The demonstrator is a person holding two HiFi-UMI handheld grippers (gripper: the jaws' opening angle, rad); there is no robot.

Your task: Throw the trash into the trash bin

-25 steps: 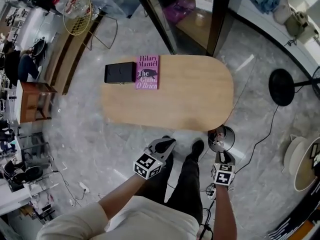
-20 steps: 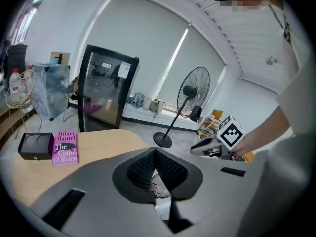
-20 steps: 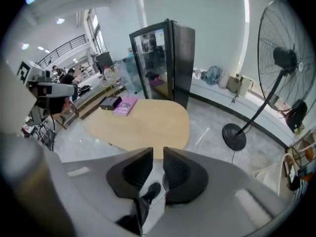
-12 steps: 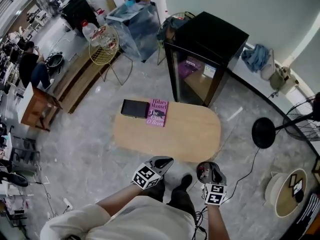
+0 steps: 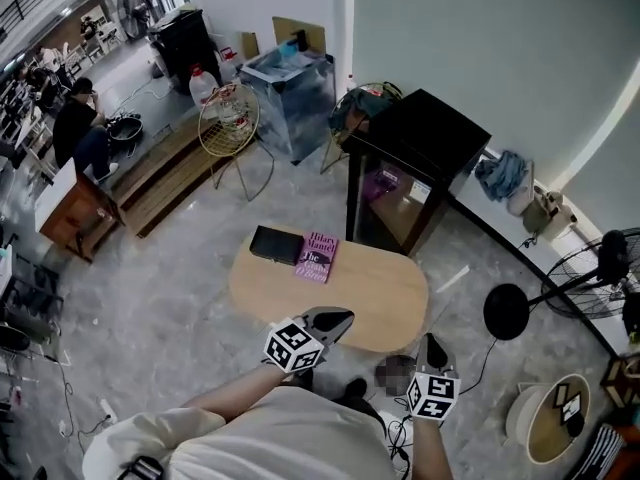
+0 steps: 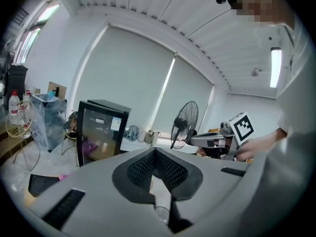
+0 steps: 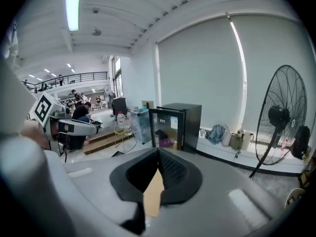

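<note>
Both grippers are held up in front of the person, above the floor, on the near side of the oval wooden table [image 5: 345,293]. My left gripper [image 5: 343,316] points at the table's near edge; its jaws [image 6: 154,150] meet at the tips with nothing between them. My right gripper [image 5: 432,339] hangs right of the table, also shut and empty [image 7: 158,150]. Each gripper shows in the other's view: the right gripper [image 6: 213,141] and the left gripper [image 7: 74,127]. I see no trash and no trash bin in these frames.
A pink book [image 5: 318,256] and a black box [image 5: 276,245] lie on the table's far end. A black glass-door cabinet [image 5: 415,168] stands behind it. A standing fan [image 5: 590,268] and cables are on the right. A wire chair [image 5: 225,123] and people at desks are on the far left.
The head view has risen and pulled back, so the table looks smaller. Both grippers have come up. The small bin seen by the right gripper a second ago is out of sight.
</note>
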